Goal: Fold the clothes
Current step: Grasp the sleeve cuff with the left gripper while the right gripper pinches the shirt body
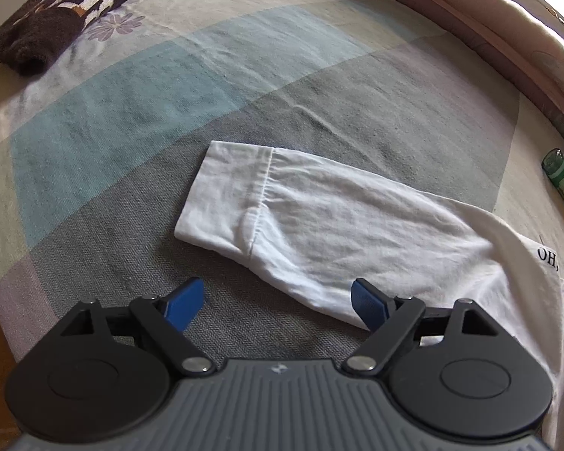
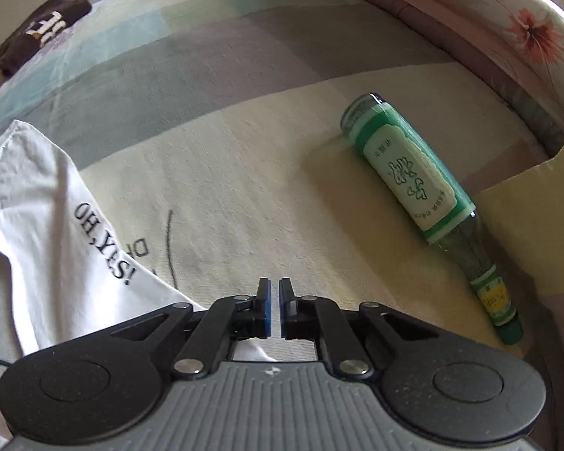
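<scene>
Two grippers over a white shirt (image 1: 357, 233) on a checked bedsheet (image 1: 131, 112).

The left gripper (image 1: 278, 302) is spread wide, released, just before the shirt's sleeve. The right gripper (image 2: 276, 308) is nearly clenched, a thin gap between its pads, gripping nothing visible. Beyond the shirt lie a green glass bottle (image 2: 413, 173) and a folded brown sweater (image 1: 56, 15).

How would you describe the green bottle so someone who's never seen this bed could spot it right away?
Start at the bed with its checked cover and go to the pale cream patch by the flowered cushion. The green bottle lies there on its side, beside a cardboard flap. It is the only glass thing; all else is cloth.
</scene>
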The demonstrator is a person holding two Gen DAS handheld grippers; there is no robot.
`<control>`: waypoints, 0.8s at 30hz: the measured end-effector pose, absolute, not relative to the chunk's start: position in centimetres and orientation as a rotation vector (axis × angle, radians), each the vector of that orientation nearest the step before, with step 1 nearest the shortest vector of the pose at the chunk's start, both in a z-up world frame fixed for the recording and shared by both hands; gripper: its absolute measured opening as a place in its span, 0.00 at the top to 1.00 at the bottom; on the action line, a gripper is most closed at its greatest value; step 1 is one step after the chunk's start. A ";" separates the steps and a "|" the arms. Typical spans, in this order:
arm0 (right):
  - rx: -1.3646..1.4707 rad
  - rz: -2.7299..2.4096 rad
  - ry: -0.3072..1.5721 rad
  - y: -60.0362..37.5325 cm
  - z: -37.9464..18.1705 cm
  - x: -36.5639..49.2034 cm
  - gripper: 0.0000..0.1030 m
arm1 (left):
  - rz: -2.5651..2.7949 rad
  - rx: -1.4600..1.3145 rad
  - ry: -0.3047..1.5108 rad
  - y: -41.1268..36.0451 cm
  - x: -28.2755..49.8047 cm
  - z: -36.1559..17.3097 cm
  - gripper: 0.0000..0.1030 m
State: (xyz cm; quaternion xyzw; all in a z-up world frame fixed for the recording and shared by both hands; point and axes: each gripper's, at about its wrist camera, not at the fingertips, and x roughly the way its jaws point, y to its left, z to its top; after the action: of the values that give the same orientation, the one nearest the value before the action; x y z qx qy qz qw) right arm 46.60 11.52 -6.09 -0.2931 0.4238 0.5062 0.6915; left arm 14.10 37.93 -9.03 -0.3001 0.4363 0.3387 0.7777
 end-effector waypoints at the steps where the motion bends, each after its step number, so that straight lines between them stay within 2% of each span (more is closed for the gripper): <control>1: -0.644 1.155 0.944 11.6 -5.8 46.0 0.88 | 0.717 -0.712 0.927 38.1 13.9 -9.2 0.18; 3: -0.625 1.189 0.942 11.7 -5.4 44.7 0.78 | 0.717 -0.791 0.890 38.3 13.4 -9.6 0.19; 8: -0.551 1.231 0.975 11.8 -5.1 42.1 0.76 | 0.741 -0.922 0.731 39.4 11.5 -10.3 0.19; 13: -0.526 1.241 0.987 11.5 -5.3 40.4 0.74 | 0.781 -0.979 0.595 41.3 10.6 -10.8 0.26; 16: -0.517 1.228 0.985 11.3 -5.2 40.2 0.72 | 0.827 -0.950 0.574 42.0 11.3 -10.7 0.37; 17: -0.513 1.222 0.983 11.2 -5.2 40.2 0.71 | 0.852 -0.917 0.593 42.0 11.7 -10.6 0.47; 18: -0.509 1.216 0.982 11.1 -5.1 40.2 0.70 | 0.879 -0.880 0.615 42.0 12.1 -10.5 0.67; 19: -0.505 1.210 0.980 11.0 -5.0 40.2 0.69 | 0.904 -0.842 0.645 41.9 12.5 -10.4 0.75; 21: -0.497 1.198 0.978 10.9 -4.8 40.2 0.65 | 0.916 -0.790 0.675 41.7 12.8 -10.1 0.83; 24: -0.503 1.189 0.965 10.7 -4.6 40.2 0.64 | 0.922 -0.712 0.695 41.5 13.4 -9.3 0.88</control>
State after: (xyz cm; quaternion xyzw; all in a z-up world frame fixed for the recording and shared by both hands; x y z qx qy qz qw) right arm 40.22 10.66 -4.61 -0.2253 0.4320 0.5323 0.6923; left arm 13.37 41.47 -9.32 -0.3291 0.3216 0.4263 0.7788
